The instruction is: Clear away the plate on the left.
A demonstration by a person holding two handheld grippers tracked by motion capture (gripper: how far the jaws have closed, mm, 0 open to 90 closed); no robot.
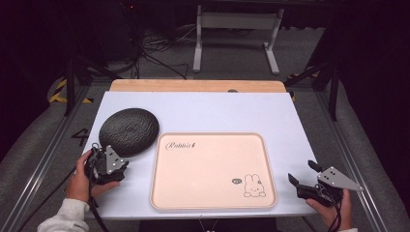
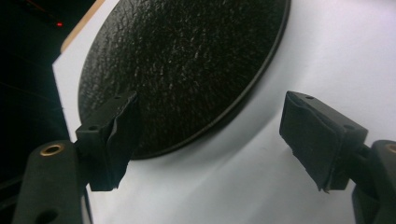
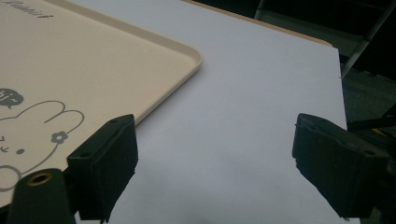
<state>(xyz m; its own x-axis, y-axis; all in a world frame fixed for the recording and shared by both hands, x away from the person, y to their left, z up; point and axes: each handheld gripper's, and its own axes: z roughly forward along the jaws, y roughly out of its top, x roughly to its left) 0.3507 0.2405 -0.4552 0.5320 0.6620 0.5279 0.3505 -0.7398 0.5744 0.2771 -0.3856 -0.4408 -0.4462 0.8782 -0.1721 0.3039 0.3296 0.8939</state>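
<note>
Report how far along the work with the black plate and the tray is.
Done: nothing visibly; the black plate lies flat on the white table, left of the empty pink tray. In hand: the left gripper is open at the plate's near edge, not clamping it. The right gripper is open beside the tray, holding nothing. Left: gripping and moving the plate, probably onto the tray.

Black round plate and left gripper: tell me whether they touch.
Cannot tell. In the left gripper view the left gripper stands open, one finger overlapping the black round plate rim, but no plain contact or gap shows.
</note>
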